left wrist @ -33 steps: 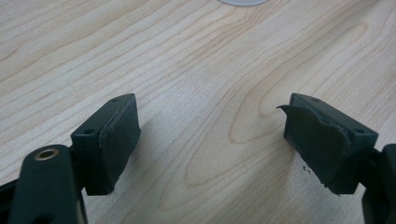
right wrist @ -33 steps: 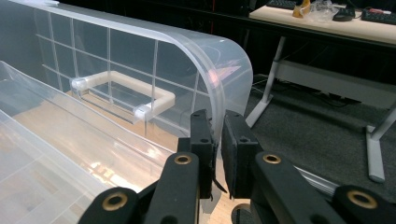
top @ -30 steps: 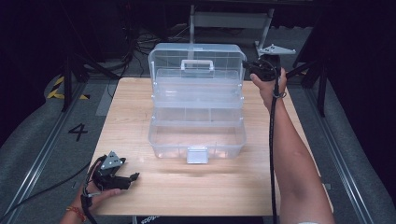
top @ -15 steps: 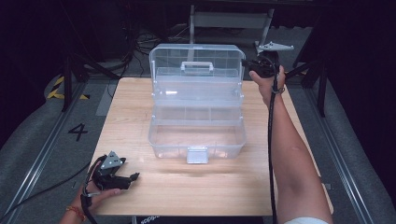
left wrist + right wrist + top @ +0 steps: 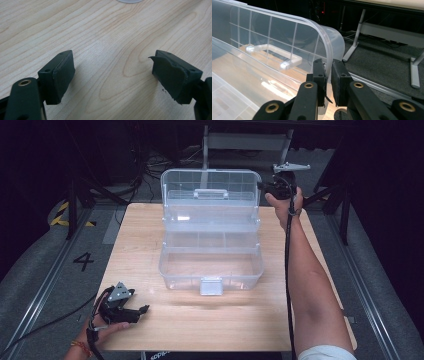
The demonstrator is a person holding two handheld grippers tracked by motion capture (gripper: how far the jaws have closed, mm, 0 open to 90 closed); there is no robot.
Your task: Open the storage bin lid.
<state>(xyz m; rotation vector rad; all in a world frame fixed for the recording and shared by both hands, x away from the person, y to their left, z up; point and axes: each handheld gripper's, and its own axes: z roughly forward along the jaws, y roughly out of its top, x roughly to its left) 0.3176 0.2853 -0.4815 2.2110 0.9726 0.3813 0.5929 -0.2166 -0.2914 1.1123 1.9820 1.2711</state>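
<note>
A storage box sits mid-table, its lid raised at the far side. The right gripper is at the lid's right edge, clamping its rim. The left gripper rests on the table's near left corner, well apart from the box.

Clear box cut to a sliver by the left gripper view's top edge, lid rim partly hidden between the right gripper pads, table front edge cropped below

- Clear plastic box is sitting open on tabletop.
- Right tool is gripping lid edge.
- Left tool is resting near front-left corner.
</note>
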